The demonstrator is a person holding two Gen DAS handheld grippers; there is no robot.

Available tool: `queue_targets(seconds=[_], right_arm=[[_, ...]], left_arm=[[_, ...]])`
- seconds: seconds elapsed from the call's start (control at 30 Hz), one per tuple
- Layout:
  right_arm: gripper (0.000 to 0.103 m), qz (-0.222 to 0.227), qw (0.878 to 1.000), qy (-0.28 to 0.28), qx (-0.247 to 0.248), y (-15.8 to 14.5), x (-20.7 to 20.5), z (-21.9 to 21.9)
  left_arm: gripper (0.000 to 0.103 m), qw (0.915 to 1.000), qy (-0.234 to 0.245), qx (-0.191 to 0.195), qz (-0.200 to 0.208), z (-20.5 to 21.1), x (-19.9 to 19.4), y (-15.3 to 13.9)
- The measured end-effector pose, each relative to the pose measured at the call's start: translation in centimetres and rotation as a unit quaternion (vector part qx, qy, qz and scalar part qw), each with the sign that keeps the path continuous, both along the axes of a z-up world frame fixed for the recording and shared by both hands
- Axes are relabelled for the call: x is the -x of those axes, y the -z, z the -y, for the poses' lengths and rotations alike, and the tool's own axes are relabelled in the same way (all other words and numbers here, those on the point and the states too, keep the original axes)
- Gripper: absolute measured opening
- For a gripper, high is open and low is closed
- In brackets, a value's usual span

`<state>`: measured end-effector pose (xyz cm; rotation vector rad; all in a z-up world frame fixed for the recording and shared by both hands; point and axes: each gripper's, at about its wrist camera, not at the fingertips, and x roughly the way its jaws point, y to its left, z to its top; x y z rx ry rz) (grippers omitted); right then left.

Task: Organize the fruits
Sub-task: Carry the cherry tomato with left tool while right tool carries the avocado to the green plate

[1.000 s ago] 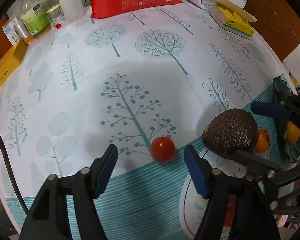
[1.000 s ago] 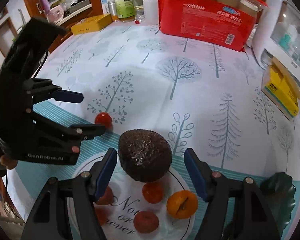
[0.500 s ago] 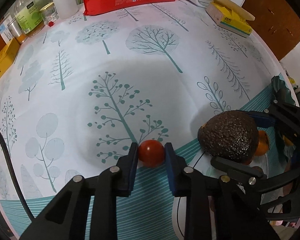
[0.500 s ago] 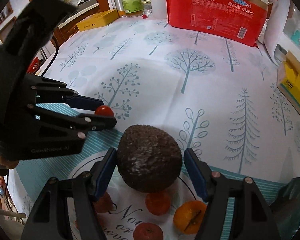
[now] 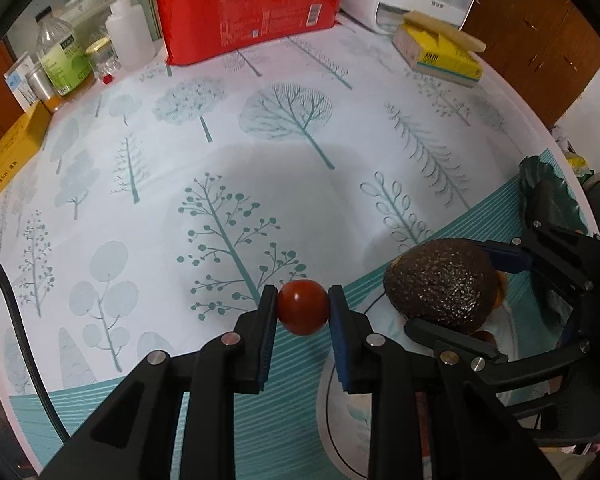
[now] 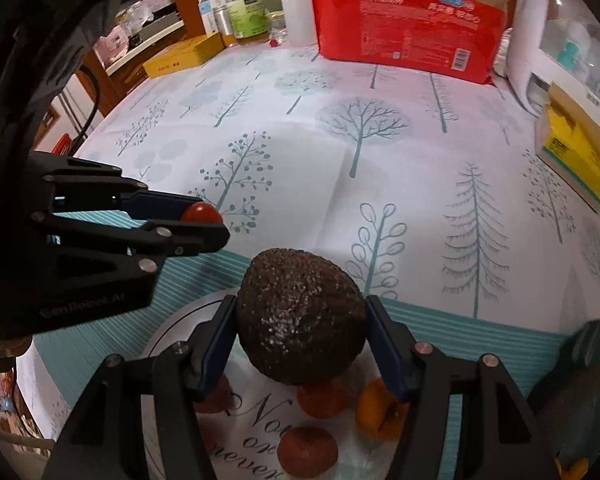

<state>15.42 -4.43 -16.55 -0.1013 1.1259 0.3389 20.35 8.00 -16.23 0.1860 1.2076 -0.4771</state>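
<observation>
Above the plate (image 6: pixel 168 332), each hand-held gripper pinches fruit: left (image 5: pixel 302 307) a tomato (image 5: pixel 302 307), right (image 6: pixel 300 328) an avocado (image 6: pixel 300 320); squeezing could burst the tomato.

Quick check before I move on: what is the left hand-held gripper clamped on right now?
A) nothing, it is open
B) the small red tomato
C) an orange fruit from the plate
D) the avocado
B: the left hand-held gripper has both pads pressed on the small red tomato.
</observation>
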Motion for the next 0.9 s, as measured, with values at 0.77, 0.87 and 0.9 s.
queue_targets(seconds=[0.77, 0.87, 0.9], right_arm=[[0.063, 0.067, 0.986, 0.139, -0.070, -8.8, 10.9, 11.4], [0.063, 0.067, 0.982, 0.161, -0.073, -9.5, 11.8, 14.2], [0.063, 0.069, 0.981, 0.167, -0.072, -9.8, 12.1, 15.2]], left_arm=[[0.023, 0.9933, 0.091, 0.027, 0.066, 10.6, 9.4, -10.1], [0.023, 0.9907, 0.111, 0.036, 0.070, 14.5, 9.9, -11.1], [0.024, 0.9901, 0.115, 0.038, 0.071, 15.4, 9.9, -11.3]])
